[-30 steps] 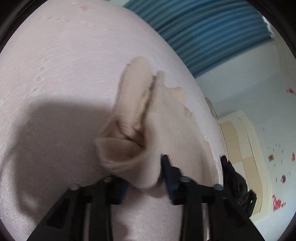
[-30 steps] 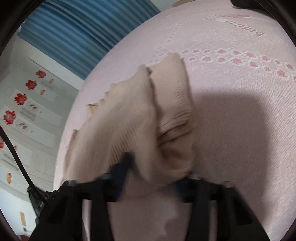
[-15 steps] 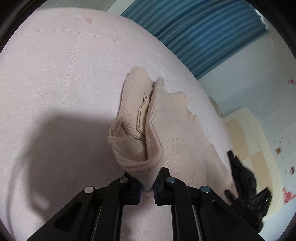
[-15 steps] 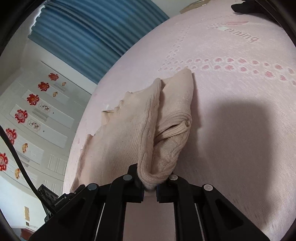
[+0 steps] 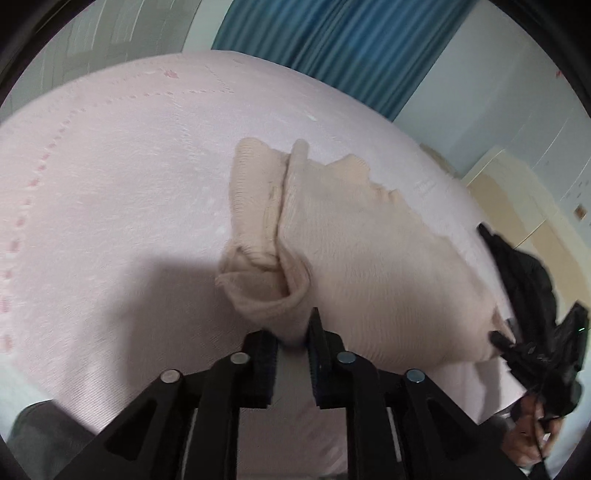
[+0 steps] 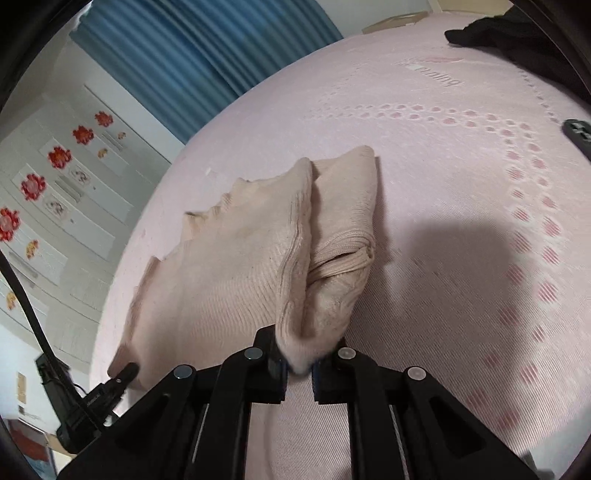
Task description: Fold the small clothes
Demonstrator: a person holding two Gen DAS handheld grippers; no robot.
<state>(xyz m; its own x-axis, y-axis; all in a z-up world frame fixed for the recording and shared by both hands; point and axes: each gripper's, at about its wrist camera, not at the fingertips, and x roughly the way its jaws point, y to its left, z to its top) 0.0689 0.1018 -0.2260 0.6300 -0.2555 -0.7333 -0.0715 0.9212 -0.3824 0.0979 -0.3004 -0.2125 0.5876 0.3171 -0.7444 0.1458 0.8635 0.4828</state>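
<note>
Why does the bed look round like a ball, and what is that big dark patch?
Left wrist view: the fisheye lens bends the pink bedcover; the patch is a shadow. Right wrist view: same bending, a shadow beside the beige garment.

One beige knit garment (image 5: 354, 266); two grippers (image 5: 291, 343); perhaps one black cloth (image 6: 509, 33).

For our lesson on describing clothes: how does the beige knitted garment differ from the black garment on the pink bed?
Colour: the beige knitted garment is pale, the black garment dark. Place: the beige one lies mid-bed; the black one sits at the far edge, partly cropped. Handling: the left tongs and right tongs, jaws opening, each have a beige corner between them; nothing touches the black one. Both rest on the pink bed.
</note>
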